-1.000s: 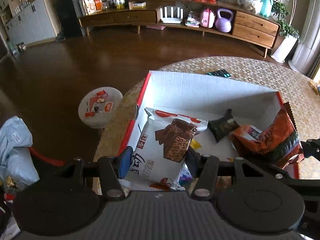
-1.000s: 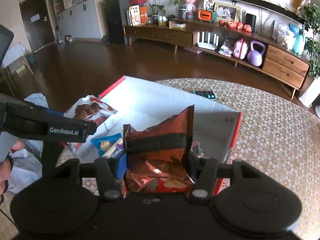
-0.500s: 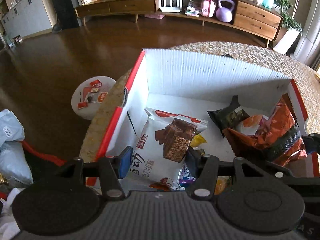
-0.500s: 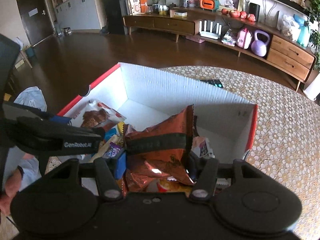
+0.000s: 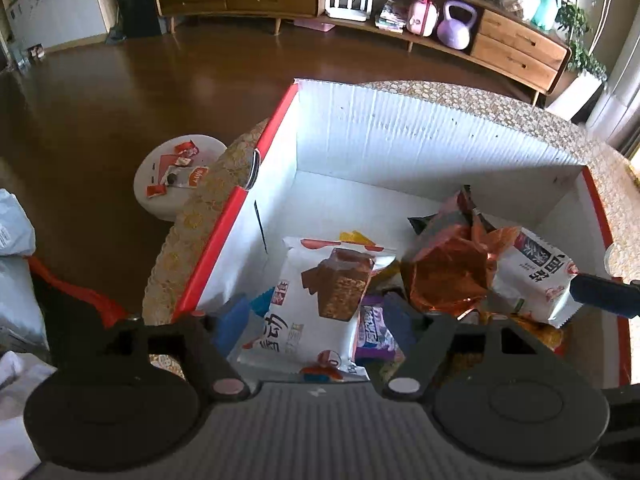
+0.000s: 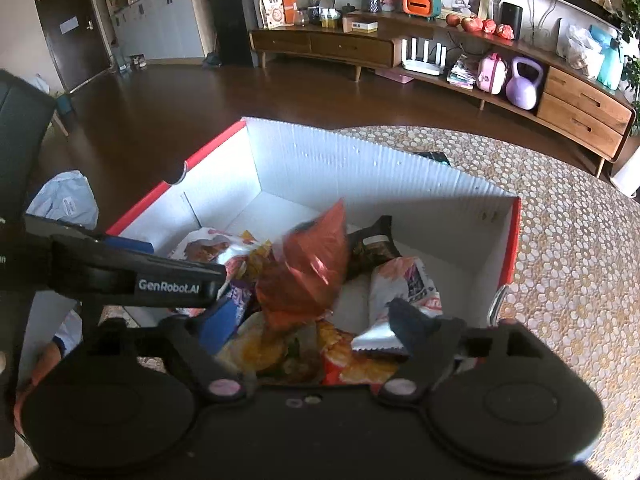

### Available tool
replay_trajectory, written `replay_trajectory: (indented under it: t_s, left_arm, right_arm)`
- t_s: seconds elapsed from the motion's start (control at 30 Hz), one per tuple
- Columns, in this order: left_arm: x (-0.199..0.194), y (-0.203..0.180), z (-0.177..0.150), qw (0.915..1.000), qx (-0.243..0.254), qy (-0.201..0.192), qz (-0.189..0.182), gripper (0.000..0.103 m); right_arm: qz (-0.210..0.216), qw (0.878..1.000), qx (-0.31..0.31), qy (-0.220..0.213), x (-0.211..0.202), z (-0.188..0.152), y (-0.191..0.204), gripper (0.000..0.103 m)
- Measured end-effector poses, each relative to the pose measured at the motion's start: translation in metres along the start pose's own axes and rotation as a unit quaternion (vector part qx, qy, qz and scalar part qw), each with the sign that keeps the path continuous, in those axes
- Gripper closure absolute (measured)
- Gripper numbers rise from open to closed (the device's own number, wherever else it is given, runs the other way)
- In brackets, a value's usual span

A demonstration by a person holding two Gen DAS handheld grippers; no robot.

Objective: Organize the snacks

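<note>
A white box with a red rim stands on the round table and holds several snack packets. A white chocolate-wafer packet lies in it between the fingers of my left gripper, whose jaws are opening; neither pad touches the packet. My right gripper is opening too, and the orange foil bag sits loose and blurred on the pile, free of its pads. The same orange foil bag rests beside the wafer packet. A black finger of the left gripper crosses the right wrist view.
The box also holds a white packet with black lettering, a purple packet and a black packet. A small white stool with wrappers stands left of the patterned table. Plastic bags lie on the floor.
Both grippers' jaws have widened. The wafer packet and the orange bag have been let go, and the orange bag has dropped onto the pile. The left gripper has sunk closer to the box.
</note>
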State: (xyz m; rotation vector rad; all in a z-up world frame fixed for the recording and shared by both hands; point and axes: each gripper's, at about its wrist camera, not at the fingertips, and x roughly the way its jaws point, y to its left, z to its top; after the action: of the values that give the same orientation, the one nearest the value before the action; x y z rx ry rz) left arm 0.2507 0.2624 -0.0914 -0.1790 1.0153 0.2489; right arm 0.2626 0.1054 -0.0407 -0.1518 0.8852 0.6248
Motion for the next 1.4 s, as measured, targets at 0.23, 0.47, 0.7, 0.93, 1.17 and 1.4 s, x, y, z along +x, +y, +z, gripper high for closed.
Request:
replay_trajectory:
  t_s: [0.23, 0.47, 0.7, 0.93, 1.17, 1.4]
  left_arm:
    - [-0.009, -0.001, -0.005, 0.9997, 0.017, -0.014, -0.013, 0.023]
    - [-0.024, 0.002, -0.012, 0.9994, 0.004, -0.027, -0.023, 0.023]
    - [-0.047, 0.000, -0.021, 0.9983, 0.002, -0.047, -0.034, 0.023]
    - [-0.072, -0.005, -0.036, 0.9965, -0.002, -0.070, -0.045, 0.004]
    - [-0.100, -0.013, -0.056, 0.9933, 0.003, -0.101, -0.056, 0.004]
    - [-0.126, -0.026, -0.076, 0.9898, 0.022, -0.131, -0.051, 0.004]
  right_arm:
    - [-0.003, 1.000, 0.013, -0.008, -0.008, -0.003, -0.004, 0.009]
    - [0.000, 0.999, 0.016, -0.029, -0.029, -0.008, -0.004, 0.004]
    - [0.009, 0.998, 0.025, -0.053, -0.060, -0.016, -0.003, 0.001]
    - [0.016, 0.995, 0.041, -0.087, -0.096, -0.029, -0.008, 0.000]
    - [0.006, 0.991, 0.045, -0.122, -0.132, -0.047, -0.012, 0.000]
    - [-0.001, 0.989, 0.052, -0.141, -0.159, -0.070, -0.014, 0.000]
